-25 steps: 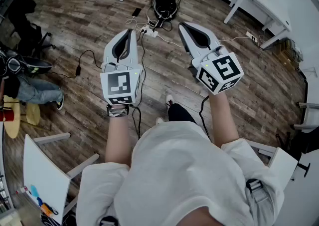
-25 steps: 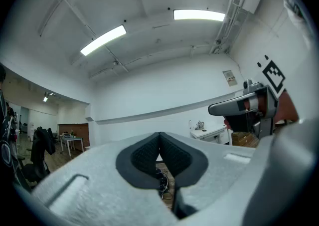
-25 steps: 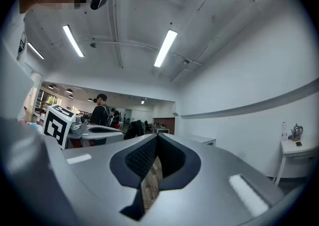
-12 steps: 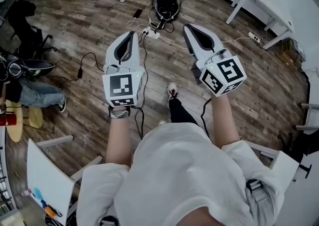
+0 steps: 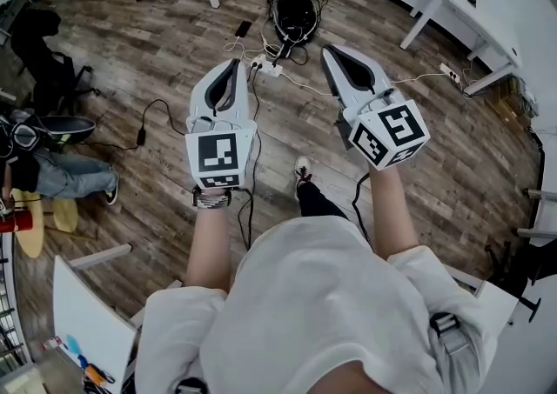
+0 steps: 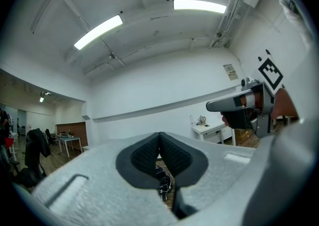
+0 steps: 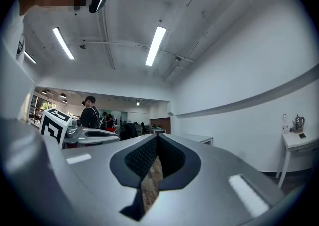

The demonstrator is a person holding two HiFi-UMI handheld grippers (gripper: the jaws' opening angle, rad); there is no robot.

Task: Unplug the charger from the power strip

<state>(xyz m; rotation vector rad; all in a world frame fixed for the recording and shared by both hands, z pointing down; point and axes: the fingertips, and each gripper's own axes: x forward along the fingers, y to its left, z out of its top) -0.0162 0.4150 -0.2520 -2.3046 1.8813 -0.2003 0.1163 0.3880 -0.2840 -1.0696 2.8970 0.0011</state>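
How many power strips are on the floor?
2: one power strip ahead of the left gripper; another beside the white table at right. More may be hidden.

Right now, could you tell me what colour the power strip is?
The power strip is white; clearest in the head view.

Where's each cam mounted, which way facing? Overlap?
Head view: on the head, steeply down at the floor; torso, forearms, left gripper, right gripper, power strip ahead.
Left gripper view: on left gripper, level along shut jaws toward a white wall; right gripper at right.
Right gripper view: on right gripper, level along shut jaws; left gripper at left.
Shared: both gripper views catch the white table.
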